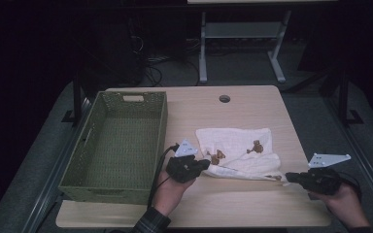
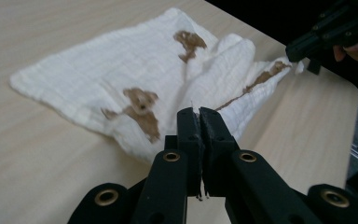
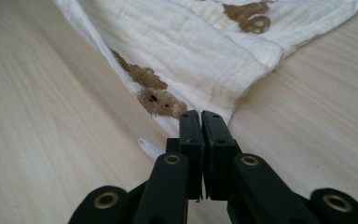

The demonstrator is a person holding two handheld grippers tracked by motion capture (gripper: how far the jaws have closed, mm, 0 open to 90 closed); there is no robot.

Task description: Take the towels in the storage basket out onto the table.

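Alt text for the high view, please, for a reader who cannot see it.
Two hand-held grippers, left and right, both shut, pinch the near edge of a white cloth with brown bear prints on a wooden table. A green woven basket stands to the left.

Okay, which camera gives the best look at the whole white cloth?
The high view: the cloth lies there in full on the table, with both near corners in the shut grippers, left and right. The left gripper view shows most of it at a slant; the right gripper view shows just one corner.
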